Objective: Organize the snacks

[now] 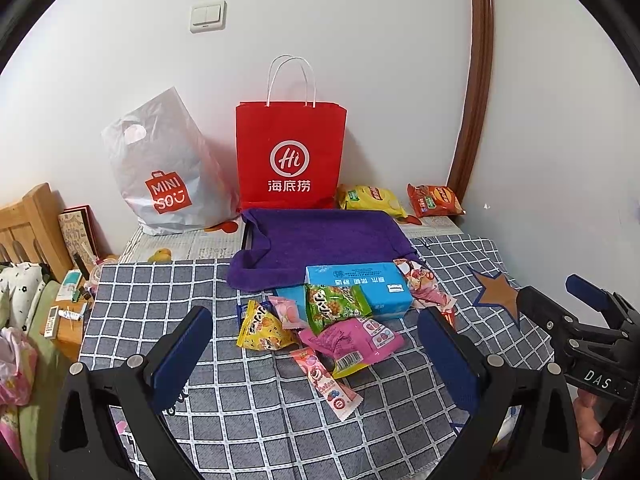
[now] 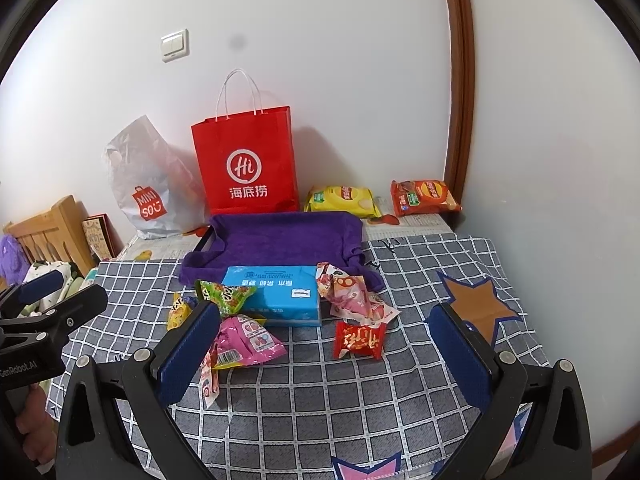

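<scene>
Small snack packets lie on the checked cloth in front of a blue tissue box: a yellow one, a green one, a pink one and a long pink-white one. A red candy packet and a pink-white wrapper lie right of the box. A purple-towel tray sits behind. My left gripper is open, above the packets. My right gripper is open near the red packet.
A red paper bag and a white Miniso bag stand against the wall. Yellow and orange chip bags lie at the back right. A wooden headboard and cluttered bedside are at the left.
</scene>
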